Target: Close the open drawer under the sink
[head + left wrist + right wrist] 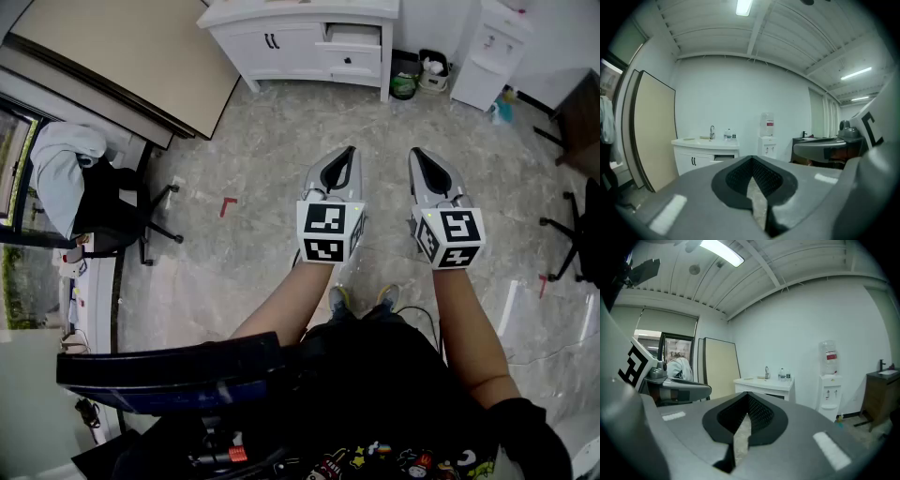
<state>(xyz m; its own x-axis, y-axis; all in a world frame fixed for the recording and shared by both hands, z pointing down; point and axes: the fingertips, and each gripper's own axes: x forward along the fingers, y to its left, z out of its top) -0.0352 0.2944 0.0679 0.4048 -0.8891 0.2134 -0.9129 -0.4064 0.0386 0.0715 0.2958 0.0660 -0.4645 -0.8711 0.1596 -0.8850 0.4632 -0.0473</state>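
The white sink cabinet (300, 42) stands against the far wall, a few steps away across the floor. Its upper right drawer (354, 36) is pulled out and open; the drawer (724, 157) also shows under the counter in the left gripper view. The right gripper view shows the cabinet (764, 383) with a tap and bottles on top. My left gripper (352, 150) and right gripper (415, 152) are held side by side at waist height, pointing toward the cabinet. The left gripper (752, 161) and the right gripper (747, 397) are both shut with nothing between the jaws.
A white water dispenser (487, 52) stands right of the cabinet, with a green bin (405, 84) between them. A beige board (131, 56) leans at the left. An office chair (112, 211) with a draped cloth is at the left; a second chair (581, 234) at the right.
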